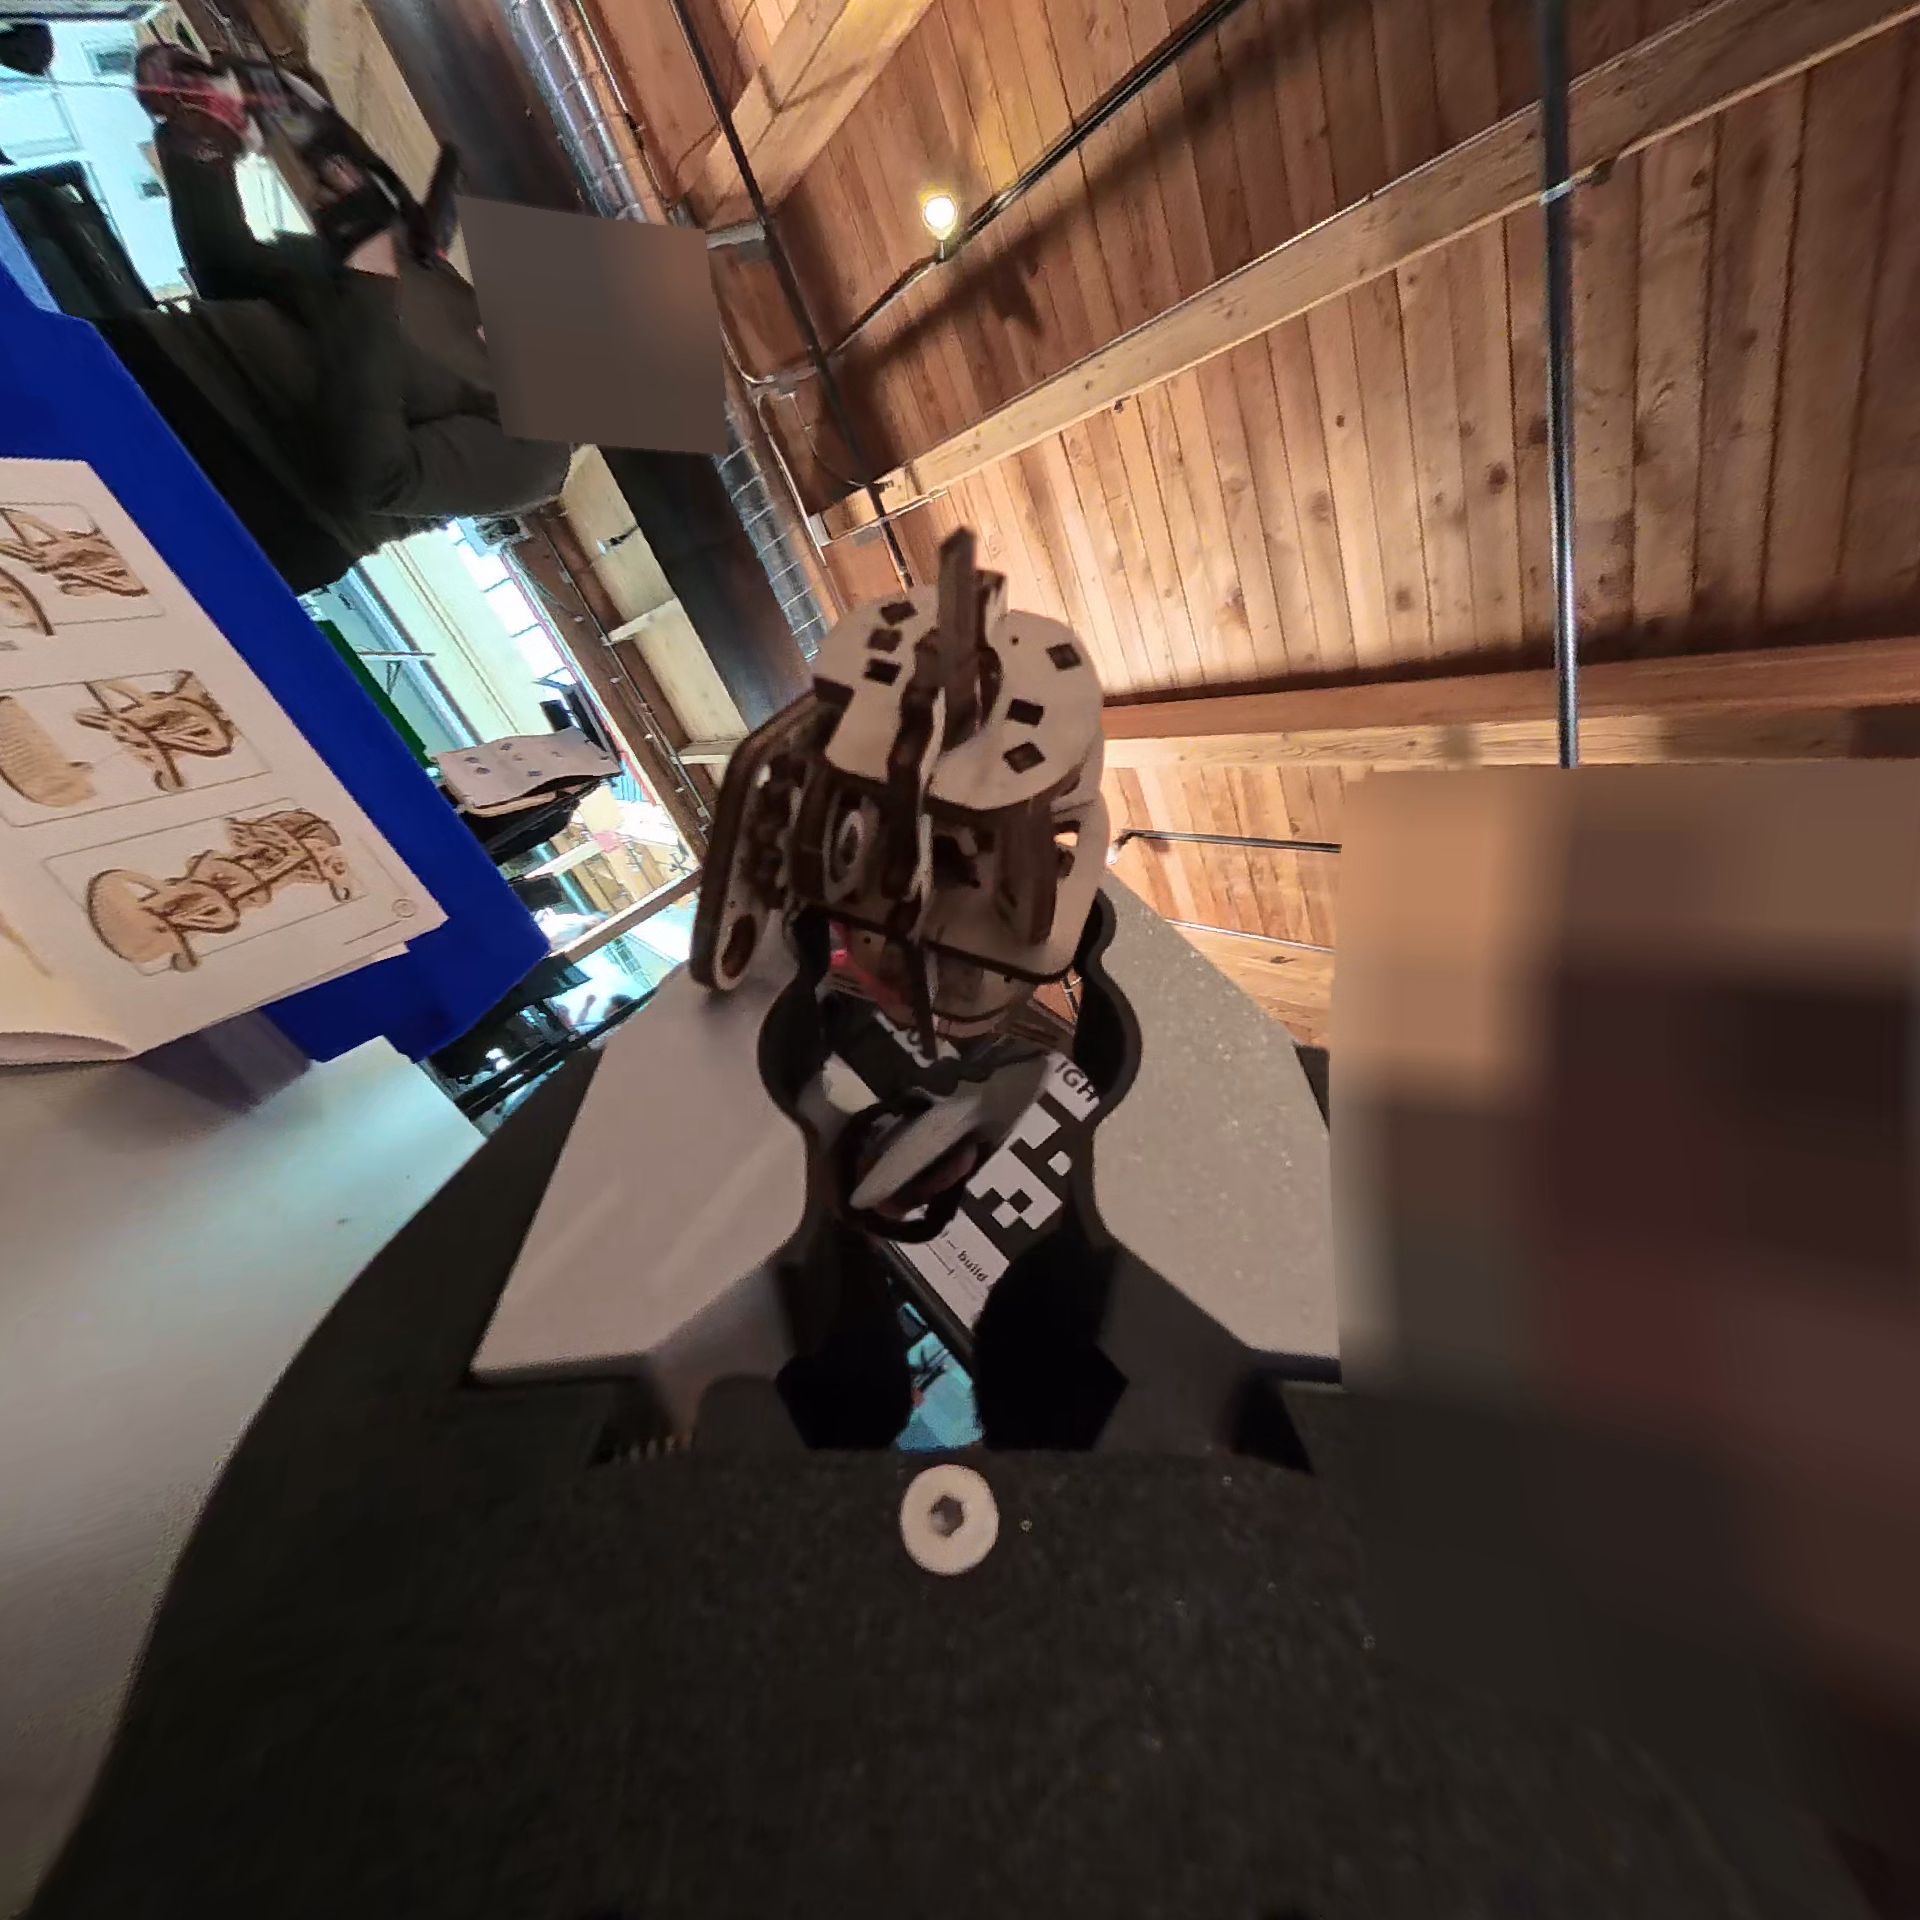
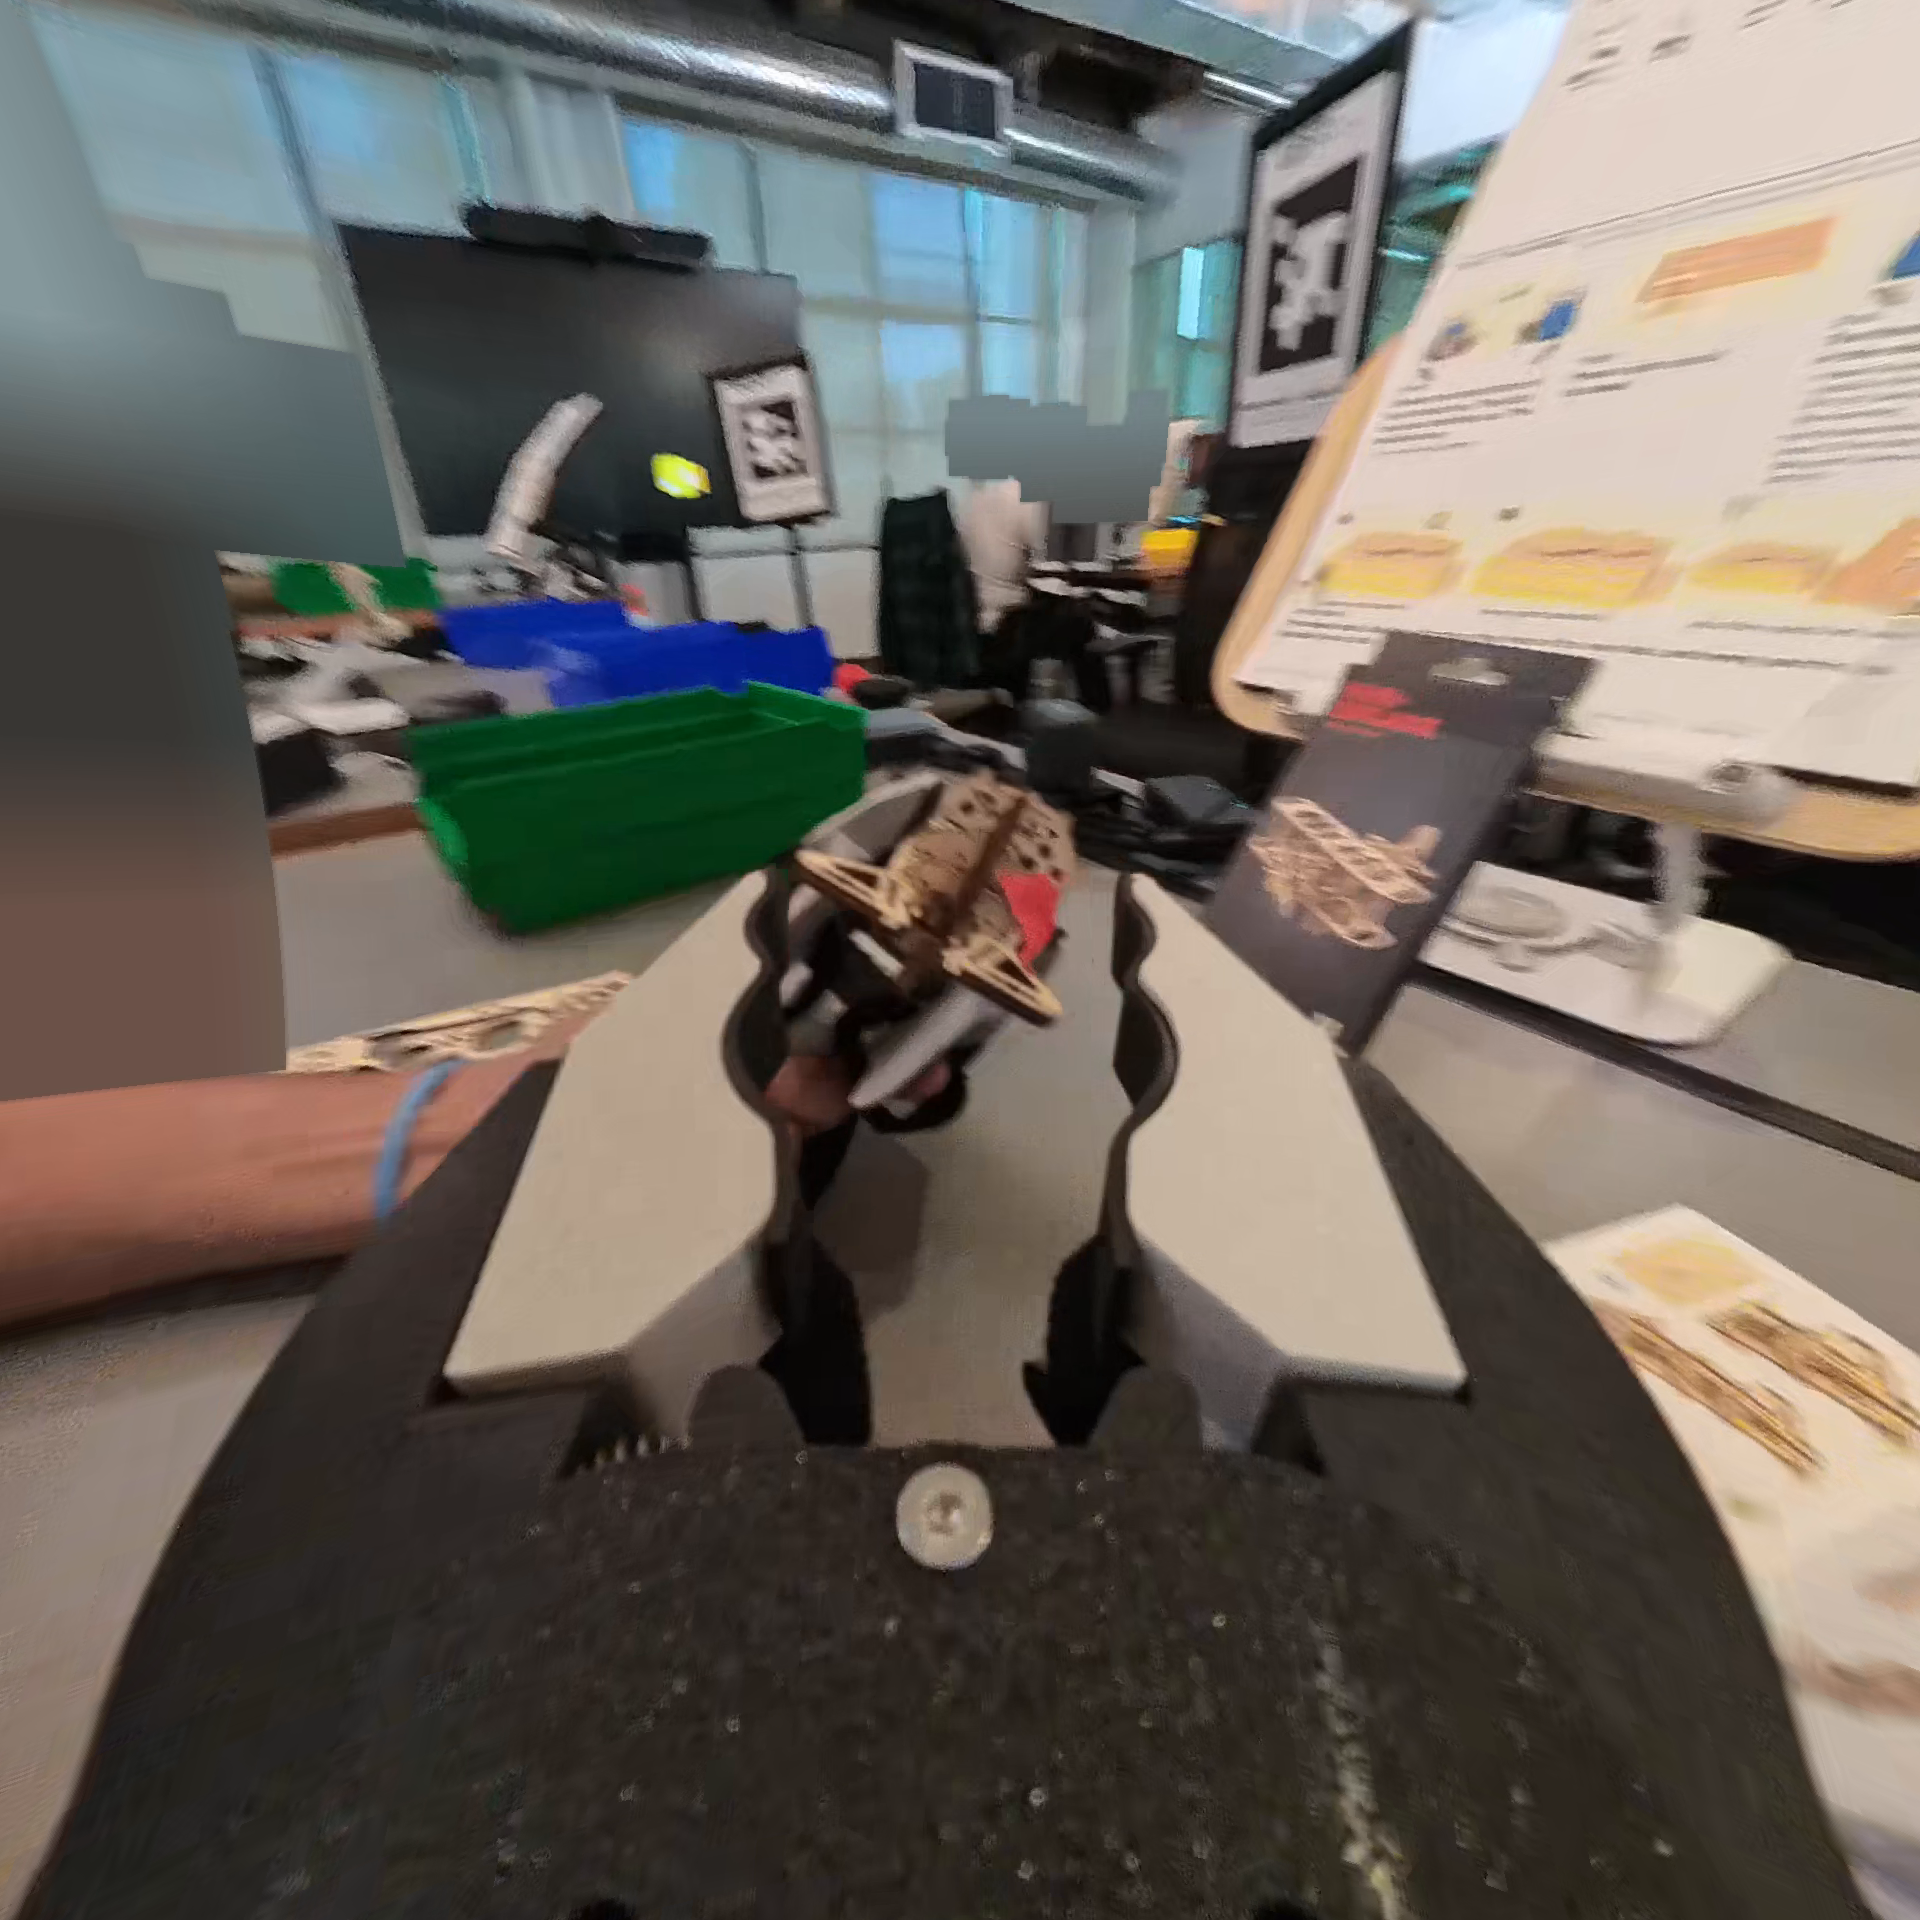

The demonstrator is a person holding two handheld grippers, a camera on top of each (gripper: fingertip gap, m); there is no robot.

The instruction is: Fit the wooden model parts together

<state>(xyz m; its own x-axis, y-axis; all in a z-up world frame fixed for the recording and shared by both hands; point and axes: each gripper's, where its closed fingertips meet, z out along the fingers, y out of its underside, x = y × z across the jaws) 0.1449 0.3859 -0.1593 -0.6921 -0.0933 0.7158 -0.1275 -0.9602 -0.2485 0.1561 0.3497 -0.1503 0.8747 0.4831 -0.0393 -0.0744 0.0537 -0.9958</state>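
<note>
Grey workbench [image 2: 1558, 1091] in a cluttered workshop. Left gripper [image 1: 940, 997] is clamped on the wooden model [image 1: 914, 790], held raised; right gripper [image 2: 940, 997] stands released and empty just behind. Thin plywood: light, stiff, brittle; grip solid plates. Green bin [image 2: 644, 800], box card [image 2: 1382, 831] stand beyond

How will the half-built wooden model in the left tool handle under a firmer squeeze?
Probably fragile: the wooden model is thin laser-cut sheet, slotted together, with open gaps. Likely light for its size. The loose-looking tab hanging at its side may flex or snap first. The left tool is shut on it; the right tool is open.
</note>
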